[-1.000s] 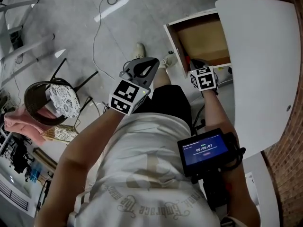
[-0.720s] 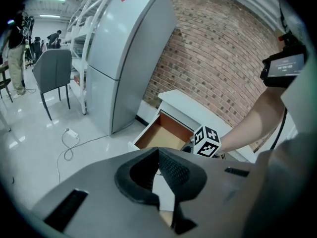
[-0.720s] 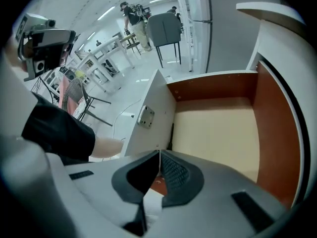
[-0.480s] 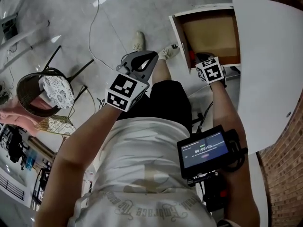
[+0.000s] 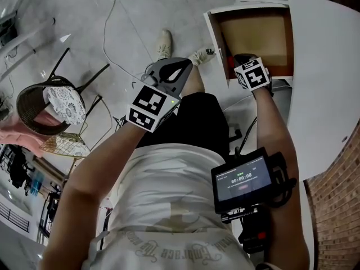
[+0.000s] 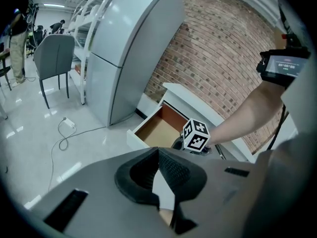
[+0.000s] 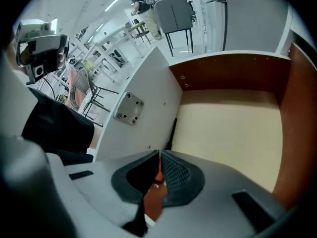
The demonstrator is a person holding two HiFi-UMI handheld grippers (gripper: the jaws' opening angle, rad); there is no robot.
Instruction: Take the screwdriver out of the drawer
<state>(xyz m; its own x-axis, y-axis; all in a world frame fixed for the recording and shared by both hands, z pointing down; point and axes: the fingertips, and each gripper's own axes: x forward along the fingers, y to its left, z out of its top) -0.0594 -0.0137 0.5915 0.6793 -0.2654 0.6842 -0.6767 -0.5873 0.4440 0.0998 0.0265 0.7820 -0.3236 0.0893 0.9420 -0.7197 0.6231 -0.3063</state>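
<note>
Right tool (image 7: 159,155) is pinching the red screwdriver (image 7: 159,173) handle, with the open drawer (image 7: 228,133) just ahead. Left tool (image 6: 158,153) is pressed together, holding nothing.

Probably a lab hall: white racks (image 6: 88,15), brick wall (image 6: 214,48), glossy floor (image 6: 29,129).

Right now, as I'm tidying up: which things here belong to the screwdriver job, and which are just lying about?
In the job: open drawer, screwdriver, right gripper shut on it.
Lying about: wicker chair, floor cable; left gripper shut, empty.
</note>
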